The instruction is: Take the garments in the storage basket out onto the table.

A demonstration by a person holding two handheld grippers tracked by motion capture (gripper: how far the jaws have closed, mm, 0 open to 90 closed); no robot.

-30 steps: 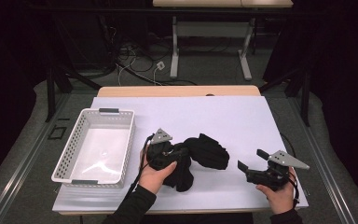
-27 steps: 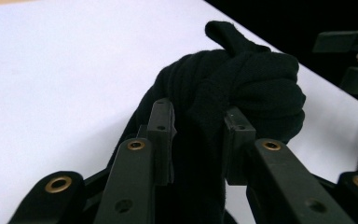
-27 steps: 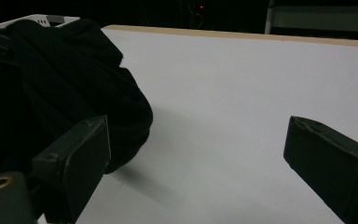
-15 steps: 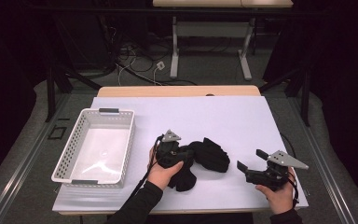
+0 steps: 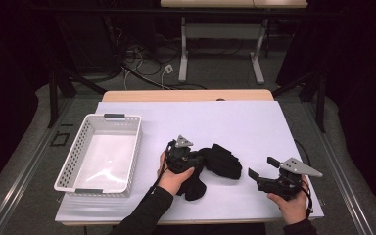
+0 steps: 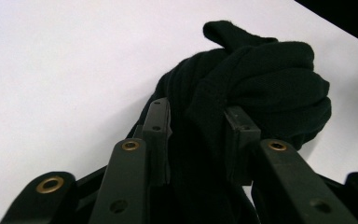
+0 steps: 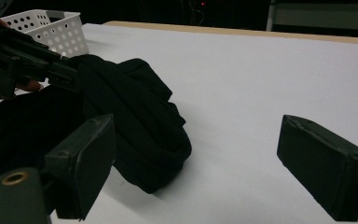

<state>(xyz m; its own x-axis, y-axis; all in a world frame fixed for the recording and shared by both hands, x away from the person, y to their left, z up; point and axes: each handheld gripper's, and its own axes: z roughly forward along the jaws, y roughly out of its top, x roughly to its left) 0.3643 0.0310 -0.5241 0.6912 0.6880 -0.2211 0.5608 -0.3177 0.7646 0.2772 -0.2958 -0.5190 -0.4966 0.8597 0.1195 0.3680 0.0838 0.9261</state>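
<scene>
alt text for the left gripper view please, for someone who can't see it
A bunched black cloth lies on a white table, with a fold of it running between the two black jaws of the left gripper that rise from the bottom edge. The jaws have just been opening slightly around that fold.

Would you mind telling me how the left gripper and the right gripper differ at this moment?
The left gripper has black cloth bunched between its jaws, which have just been opening; the right gripper has nothing between its jaws. The left sits over the cloth at mid-table; the right sits apart near the table's right edge, jaws wide. Both are black and hand-held.
</scene>
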